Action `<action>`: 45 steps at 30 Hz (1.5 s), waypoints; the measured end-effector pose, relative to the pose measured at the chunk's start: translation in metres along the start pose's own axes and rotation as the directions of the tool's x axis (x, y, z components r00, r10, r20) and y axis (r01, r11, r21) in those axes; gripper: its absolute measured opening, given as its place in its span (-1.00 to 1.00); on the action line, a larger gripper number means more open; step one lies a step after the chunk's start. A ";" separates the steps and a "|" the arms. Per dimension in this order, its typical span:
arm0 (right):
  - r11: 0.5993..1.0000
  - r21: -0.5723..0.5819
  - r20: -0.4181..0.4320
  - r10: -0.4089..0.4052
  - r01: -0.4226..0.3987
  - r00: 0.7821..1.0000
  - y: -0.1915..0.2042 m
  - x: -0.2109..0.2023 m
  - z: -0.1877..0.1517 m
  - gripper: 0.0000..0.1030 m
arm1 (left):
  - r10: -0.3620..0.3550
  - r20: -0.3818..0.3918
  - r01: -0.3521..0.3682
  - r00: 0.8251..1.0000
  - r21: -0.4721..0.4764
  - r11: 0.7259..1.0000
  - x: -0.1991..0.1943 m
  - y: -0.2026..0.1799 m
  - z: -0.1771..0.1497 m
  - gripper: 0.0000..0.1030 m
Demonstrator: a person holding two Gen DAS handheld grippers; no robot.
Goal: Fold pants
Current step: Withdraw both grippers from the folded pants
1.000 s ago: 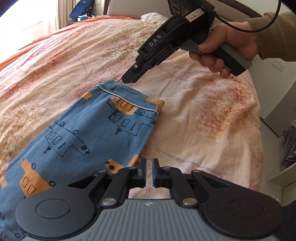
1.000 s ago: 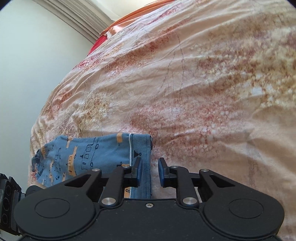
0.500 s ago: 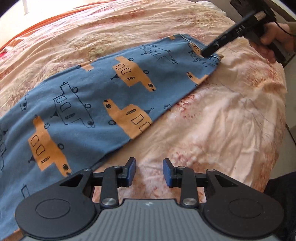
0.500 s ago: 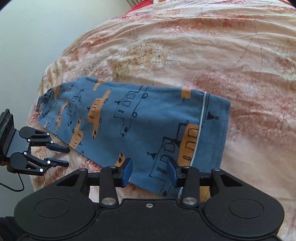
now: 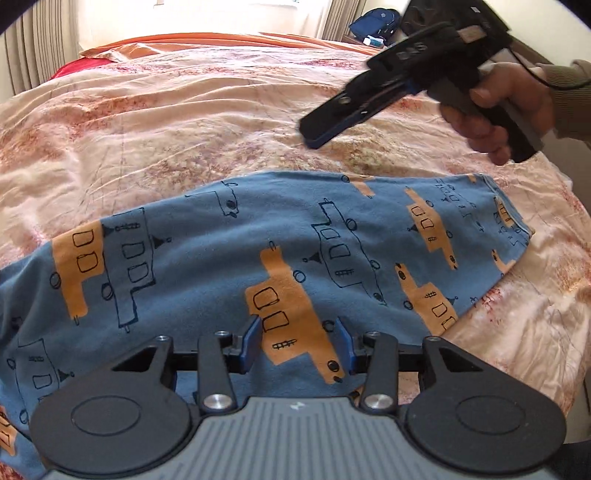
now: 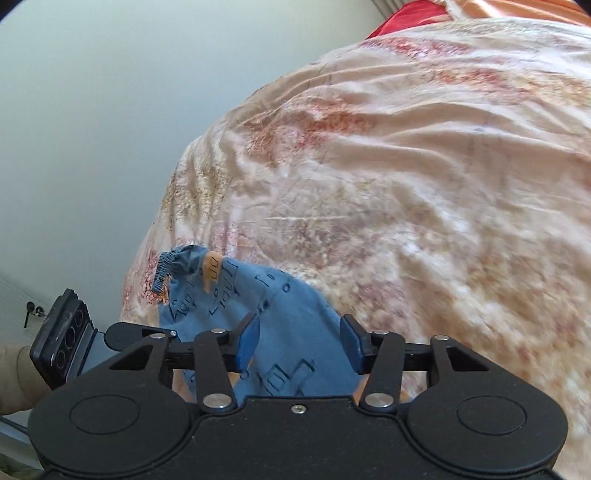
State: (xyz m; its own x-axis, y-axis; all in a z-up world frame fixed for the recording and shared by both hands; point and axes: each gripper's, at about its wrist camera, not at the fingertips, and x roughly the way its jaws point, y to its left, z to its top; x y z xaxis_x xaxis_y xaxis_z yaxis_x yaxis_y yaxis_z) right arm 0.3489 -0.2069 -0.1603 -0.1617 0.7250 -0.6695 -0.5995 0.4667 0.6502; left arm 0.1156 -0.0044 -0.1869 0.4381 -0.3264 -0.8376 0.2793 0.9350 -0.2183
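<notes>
Blue pants (image 5: 229, 266) with orange and outlined truck prints lie flat across the bed, leg hem at the right (image 5: 513, 221). My left gripper (image 5: 300, 341) is open and empty, just above the near edge of the pants. My right gripper (image 5: 317, 136) hovers above the bed beyond the pants, held in a hand. In the right wrist view my right gripper (image 6: 300, 345) is open and empty above the pants (image 6: 280, 332), whose gathered waistband (image 6: 164, 271) lies at the far end.
The bed (image 5: 184, 122) has a wrinkled peach floral cover (image 6: 406, 184). An orange sheet and red pillow (image 5: 74, 68) lie at the head. A blue bag (image 5: 373, 22) sits past the bed. A pale wall (image 6: 110, 110) runs along one side. The left gripper's body (image 6: 62, 341) shows at lower left.
Both grippers have opened wider. The left gripper moved forward over the pants. The right gripper lifted off the hem and swung up and back over the bed.
</notes>
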 end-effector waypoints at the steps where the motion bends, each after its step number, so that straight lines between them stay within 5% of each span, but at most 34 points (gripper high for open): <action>1: 1.000 -0.011 -0.029 0.012 -0.013 0.999 0.002 0.017 0.011 -0.20 | -0.019 0.008 0.019 1.000 0.002 1.000 -0.001 0.001 0.000 -0.09; 9: 0.999 -0.042 -0.233 -0.013 0.003 0.972 -0.004 0.080 0.041 -0.28 | -0.071 -0.006 0.072 0.997 0.027 0.997 0.011 0.006 -0.014 -0.09; 11: 0.999 -0.031 -0.262 -0.035 0.028 0.964 -0.010 0.086 0.040 -0.40 | -0.077 0.000 0.077 0.997 0.008 0.997 0.012 0.009 -0.015 -0.09; 13: 0.999 -0.037 -0.260 -0.035 0.026 0.965 -0.010 0.083 0.039 -0.84 | -0.081 0.008 0.081 0.997 -0.014 0.997 0.012 0.012 -0.016 -0.09; 16: 0.996 -0.078 -0.243 0.015 -0.035 0.970 0.009 0.073 0.035 -0.92 | -0.087 0.021 0.088 0.996 -0.045 0.995 0.011 0.016 -0.018 -0.09; 21: 0.957 -0.277 -0.299 0.000 -0.086 0.954 0.058 0.069 -0.001 -0.91 | -0.082 0.030 0.084 0.996 -0.055 0.995 0.013 0.016 -0.024 -0.07; 24: 0.969 -0.226 -0.326 0.027 -0.105 0.945 0.054 0.079 -0.014 -0.64 | -0.077 0.024 0.078 0.997 -0.050 0.996 0.015 0.015 -0.024 -0.06; 33: 0.994 -0.011 -0.185 0.105 -0.109 0.977 0.035 0.073 0.002 -0.12 | -0.070 0.023 0.071 0.997 -0.037 0.997 0.017 0.012 -0.025 0.03; 39: 0.977 0.137 -0.168 0.185 -0.163 0.968 0.017 0.096 0.002 -0.11 | -0.067 0.016 0.067 0.998 -0.028 0.997 0.021 0.010 -0.027 0.08; 45: 0.916 0.318 0.140 0.211 -0.246 0.967 -0.014 0.081 0.030 -0.11 | -0.060 -0.003 0.060 0.998 -0.017 0.998 0.028 0.007 -0.026 0.08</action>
State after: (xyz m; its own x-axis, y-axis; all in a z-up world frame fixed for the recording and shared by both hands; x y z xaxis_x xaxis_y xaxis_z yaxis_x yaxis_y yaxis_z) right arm 0.3679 -0.1392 -0.2129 -0.1734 0.8707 -0.4602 -0.2596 0.4103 0.8742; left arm 0.1072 -0.0034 -0.2247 0.4181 -0.3816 -0.8244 0.2908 0.9160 -0.2765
